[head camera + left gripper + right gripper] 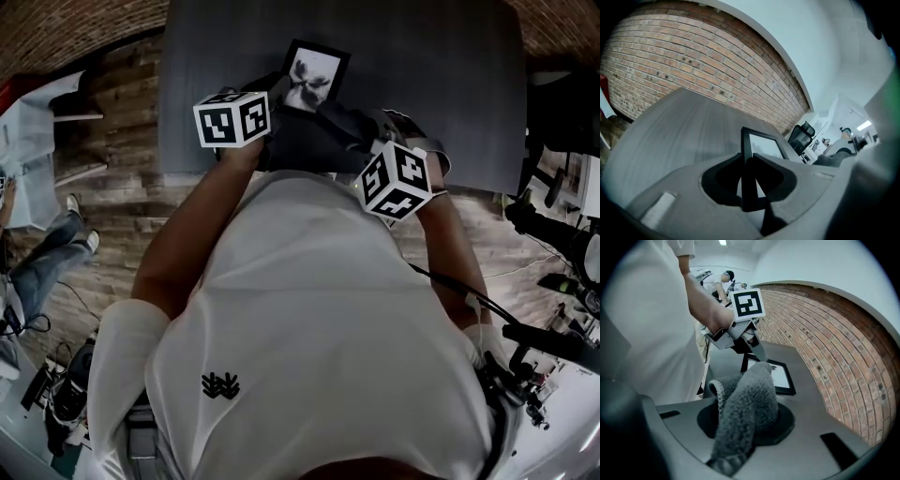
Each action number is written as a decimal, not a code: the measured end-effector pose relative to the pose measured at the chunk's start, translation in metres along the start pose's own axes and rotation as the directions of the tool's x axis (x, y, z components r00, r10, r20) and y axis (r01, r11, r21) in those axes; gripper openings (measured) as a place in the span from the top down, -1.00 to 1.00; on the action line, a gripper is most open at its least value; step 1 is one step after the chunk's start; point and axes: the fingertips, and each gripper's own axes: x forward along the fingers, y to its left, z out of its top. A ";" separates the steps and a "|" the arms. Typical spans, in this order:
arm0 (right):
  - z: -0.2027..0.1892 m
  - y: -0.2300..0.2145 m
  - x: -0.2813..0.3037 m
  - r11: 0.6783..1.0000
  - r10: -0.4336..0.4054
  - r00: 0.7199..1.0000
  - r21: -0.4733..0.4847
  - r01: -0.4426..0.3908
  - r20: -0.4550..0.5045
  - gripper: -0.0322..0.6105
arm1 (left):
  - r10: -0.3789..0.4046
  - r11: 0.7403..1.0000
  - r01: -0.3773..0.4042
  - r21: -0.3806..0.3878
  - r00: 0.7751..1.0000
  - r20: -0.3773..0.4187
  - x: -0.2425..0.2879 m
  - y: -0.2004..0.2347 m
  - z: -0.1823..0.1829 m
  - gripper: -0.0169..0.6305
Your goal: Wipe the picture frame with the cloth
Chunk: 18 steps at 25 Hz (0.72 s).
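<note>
The black picture frame [314,77], with a grey flower print, is near the front middle of the grey table [441,84]. My left gripper [278,96] is shut on the frame's left edge. In the left gripper view the jaws meet on the black border [749,187], with the glass [764,146] beyond them. My right gripper [361,131] is shut on a grey fluffy cloth [746,411], which bulges out over its jaws. The cloth [309,142] hangs just in front of the frame, on its near right side. In the right gripper view the frame [782,378] shows past the cloth, under the left gripper [757,347].
A brick wall [693,65] runs behind the table. An office chair [802,134] stands off the table's far end. Another person's legs [42,258] are on the wooden floor at left. Cables and stands [562,244] crowd the right side.
</note>
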 end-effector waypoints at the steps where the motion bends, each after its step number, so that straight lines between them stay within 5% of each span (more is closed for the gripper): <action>1: 0.005 -0.001 -0.001 1.000 -0.010 1.000 -0.021 0.010 0.001 0.62 | 0.003 1.000 -0.003 0.003 1.000 0.000 0.001 -0.002 0.000 0.71; 7: 0.030 -0.001 0.012 0.990 -0.023 0.999 -0.140 0.019 -0.024 0.62 | -0.005 1.000 0.005 0.023 1.000 0.000 0.009 -0.019 -0.002 0.71; 14: -0.002 -0.005 -0.004 0.997 -0.009 0.998 -0.078 0.004 -0.062 0.62 | -0.003 0.999 0.003 0.039 1.000 0.019 -0.004 -0.010 -0.005 0.71; 18: 0.012 -0.018 -0.013 0.998 -0.032 0.999 -0.063 0.031 -0.009 0.62 | -0.007 0.999 0.006 0.042 1.000 0.023 -0.007 -0.011 -0.005 0.71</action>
